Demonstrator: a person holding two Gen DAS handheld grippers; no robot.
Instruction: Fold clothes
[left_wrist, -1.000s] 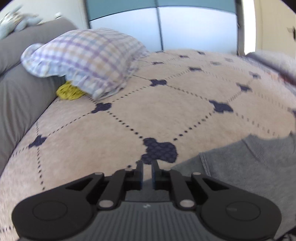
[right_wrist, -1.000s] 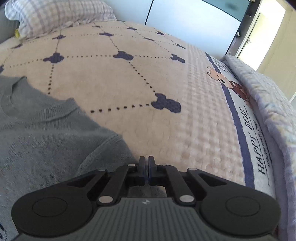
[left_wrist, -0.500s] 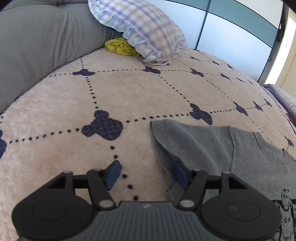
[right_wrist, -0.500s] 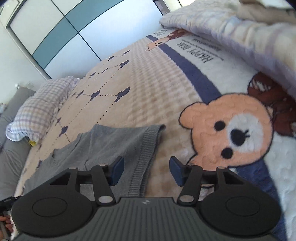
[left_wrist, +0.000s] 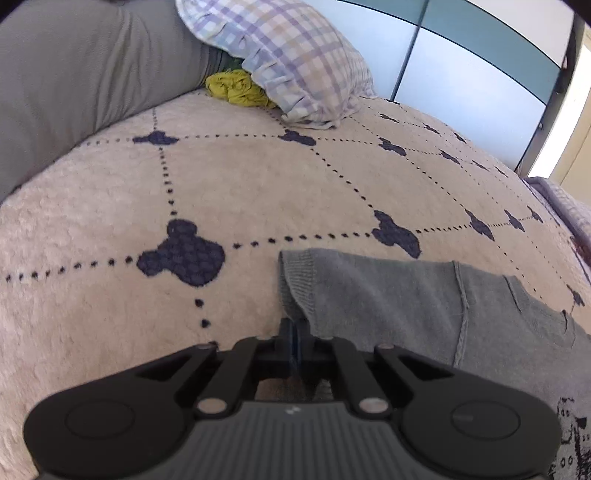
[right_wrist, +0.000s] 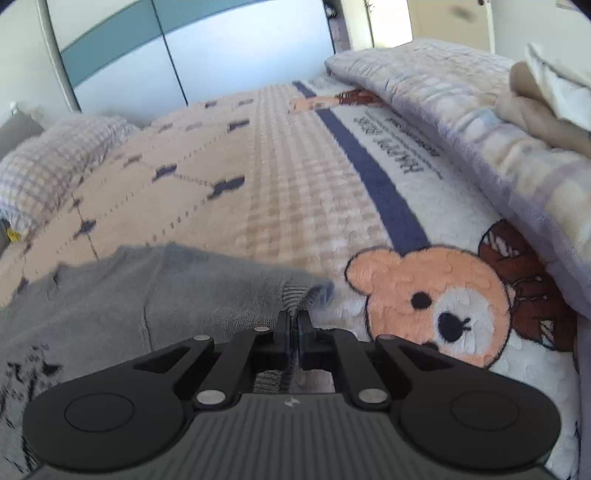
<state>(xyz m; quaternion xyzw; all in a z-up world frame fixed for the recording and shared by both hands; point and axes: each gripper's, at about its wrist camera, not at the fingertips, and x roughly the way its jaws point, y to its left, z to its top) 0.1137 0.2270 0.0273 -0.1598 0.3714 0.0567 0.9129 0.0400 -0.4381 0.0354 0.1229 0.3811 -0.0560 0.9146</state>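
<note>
A big bed (left_wrist: 258, 192) wears a soft tan blanket with dark mouse-head shapes. A checked pillow (left_wrist: 295, 62) lies at the bed's head, by a gray headboard (left_wrist: 74, 74). Behind the bed stands a blue and white wardrobe (right_wrist: 184, 55). A bright doorway (right_wrist: 391, 22) glows beside it.

Bright daylight, fisheye warp, seemingly motion-blurred
</note>
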